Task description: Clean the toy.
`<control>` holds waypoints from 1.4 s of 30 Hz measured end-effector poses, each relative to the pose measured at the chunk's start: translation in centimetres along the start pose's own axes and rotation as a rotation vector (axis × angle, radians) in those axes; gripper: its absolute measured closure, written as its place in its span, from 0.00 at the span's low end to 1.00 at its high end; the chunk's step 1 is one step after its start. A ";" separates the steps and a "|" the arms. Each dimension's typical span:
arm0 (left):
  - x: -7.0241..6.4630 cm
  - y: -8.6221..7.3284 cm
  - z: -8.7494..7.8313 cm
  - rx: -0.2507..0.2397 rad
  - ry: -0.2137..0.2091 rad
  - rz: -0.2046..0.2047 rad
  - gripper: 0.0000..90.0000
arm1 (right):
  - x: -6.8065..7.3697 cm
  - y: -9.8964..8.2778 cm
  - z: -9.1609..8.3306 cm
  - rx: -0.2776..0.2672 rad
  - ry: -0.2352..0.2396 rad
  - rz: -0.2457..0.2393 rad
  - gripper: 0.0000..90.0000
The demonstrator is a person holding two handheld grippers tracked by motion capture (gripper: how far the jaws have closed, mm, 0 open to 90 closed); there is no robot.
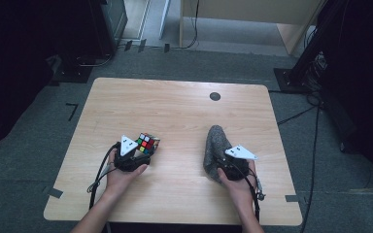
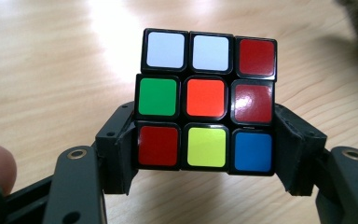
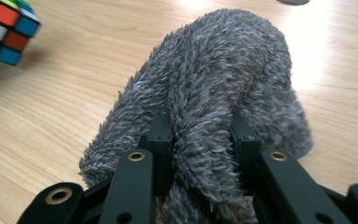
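In the high view, the left gripper (image 1: 137, 156) holds a cube (image 1: 147, 143) near the left front of the table (image 1: 184, 104), and the right gripper (image 1: 226, 165) holds a grey furry thing (image 1: 215, 148) at the right front, well apart from it. In the left gripper view, the jaws clamp the cube (image 2: 207, 102) at its lower sides, probably so the colours stay visible; its stickers are mixed. In the right gripper view, the jaws pinch a fold of the fur (image 3: 214, 93), which looks soft and shaggy and seems to rest on the table.
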State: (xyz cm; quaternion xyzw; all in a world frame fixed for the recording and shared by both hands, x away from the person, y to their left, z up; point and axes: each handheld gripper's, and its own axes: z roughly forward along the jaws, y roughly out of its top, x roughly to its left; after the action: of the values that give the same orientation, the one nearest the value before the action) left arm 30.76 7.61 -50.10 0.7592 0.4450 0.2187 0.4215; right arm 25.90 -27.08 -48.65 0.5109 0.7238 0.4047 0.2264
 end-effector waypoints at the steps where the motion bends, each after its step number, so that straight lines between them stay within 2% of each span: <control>1: 0.0 0.0 0.1 0.003 0.004 0.002 0.38 | 0.1 -0.1 0.1 0.002 0.003 -0.002 0.75; 5: 0.1 -0.4 0.6 0.002 -0.005 -0.001 0.38 | 0.3 -0.6 0.7 0.001 0.026 -0.003 0.74; 7: 0.0 -0.4 0.6 -0.004 0.006 0.002 0.37 | 0.4 -1.1 1.3 0.011 0.034 -0.005 0.74; 10: -0.2 -0.5 0.9 0.015 0.021 0.006 0.36 | 0.6 -1.5 1.9 0.024 0.051 0.007 0.77; 13: -0.3 -0.6 0.9 0.019 0.029 0.024 0.36 | 0.9 -1.8 2.5 0.039 0.074 0.010 0.79; 15: -0.4 -0.6 0.9 0.018 0.024 0.030 0.37 | 1.1 -2.1 3.1 0.051 0.069 0.001 0.80; 19: -0.3 -0.6 0.8 0.010 0.004 0.024 0.36 | 1.2 -2.0 3.4 0.057 0.064 0.014 0.79; 20: -0.2 -0.6 0.6 0.001 -0.009 0.016 0.33 | 1.2 -2.0 3.4 0.056 0.062 0.016 0.75; 22: -0.1 -0.4 0.3 -0.003 -0.009 0.010 0.21 | 1.2 -2.1 3.3 0.045 0.067 0.018 0.61; 24: 0.0 -0.3 -0.1 -0.005 -0.022 -0.010 0.15 | 1.1 -1.9 3.1 0.038 0.102 0.017 0.44; 27: 0.3 0.0 -1.0 -0.018 -0.040 -0.021 0.13 | 1.2 -1.1 2.1 0.013 0.112 0.015 0.18; 31: 1.1 0.3 -2.3 -0.025 -0.065 -0.025 0.13 | 1.1 -0.1 0.5 -0.019 0.118 0.015 0.01; 35: 2.3 -0.1 -4.6 -0.051 -0.086 -0.049 0.12 | -0.3 0.2 -1.2 -0.026 0.117 0.051 0.00; 38: 3.0 -0.6 -6.2 -0.074 -0.066 -0.050 0.11 | -1.5 -0.1 -2.5 -0.021 0.103 0.061 0.00; 42: 4.0 -1.3 -7.9 -0.070 -0.044 -0.060 0.11 | -3.7 -1.2 -4.7 -0.018 0.067 0.059 0.00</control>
State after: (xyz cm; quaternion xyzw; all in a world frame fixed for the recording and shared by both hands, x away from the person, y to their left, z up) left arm 26.56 14.94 -47.04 0.7348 0.4503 0.2047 0.4641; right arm 23.16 -32.28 -47.30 0.5159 0.7121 0.4345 0.1946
